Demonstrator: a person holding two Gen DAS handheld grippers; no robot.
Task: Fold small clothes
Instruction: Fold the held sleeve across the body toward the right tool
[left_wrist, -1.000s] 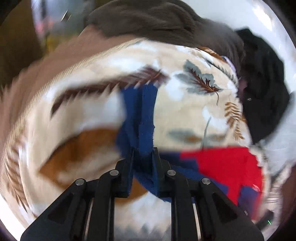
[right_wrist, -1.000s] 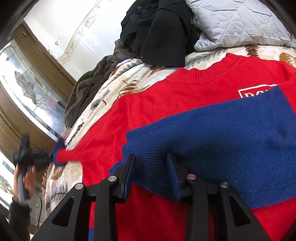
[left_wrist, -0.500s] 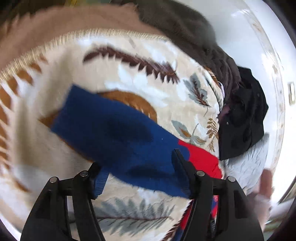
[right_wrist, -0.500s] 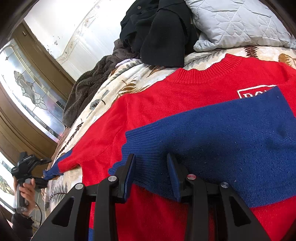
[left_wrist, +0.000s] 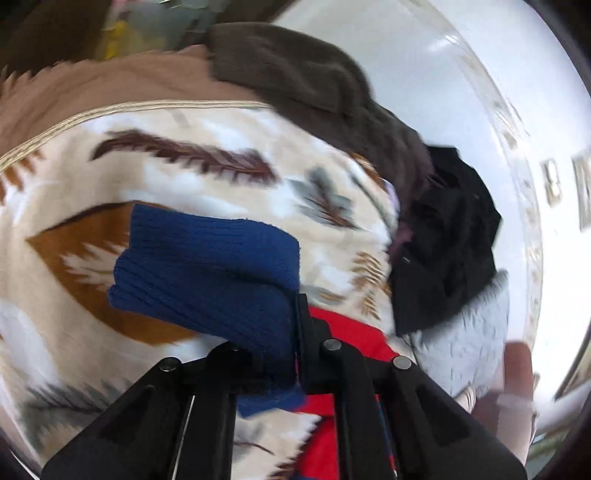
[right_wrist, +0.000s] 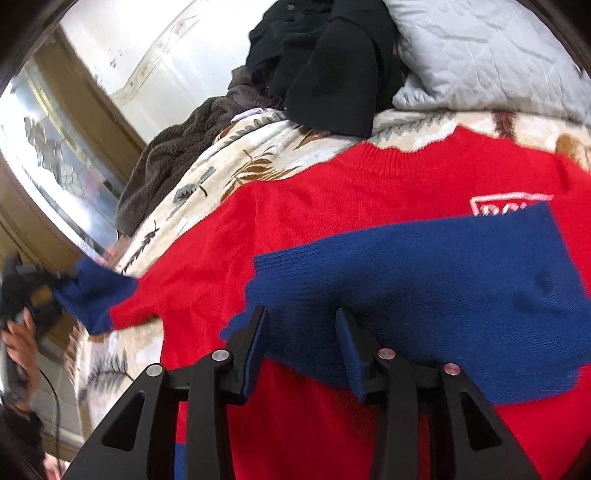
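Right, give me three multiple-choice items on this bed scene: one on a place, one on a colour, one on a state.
1. The black garment lies: A on the floor; B against the grey pillow; C on a chair.
2. The collar of the sweater is: A red; B blue; C white.
3. The left claw is: A wide open and empty; B shut on a sock; C shut on the blue cuff.

Key: 1 B, it overlaps the pillow's edge. 2 A, the ribbed neckline matches the red body. 3 C, the cuff bunches between closed fingers.
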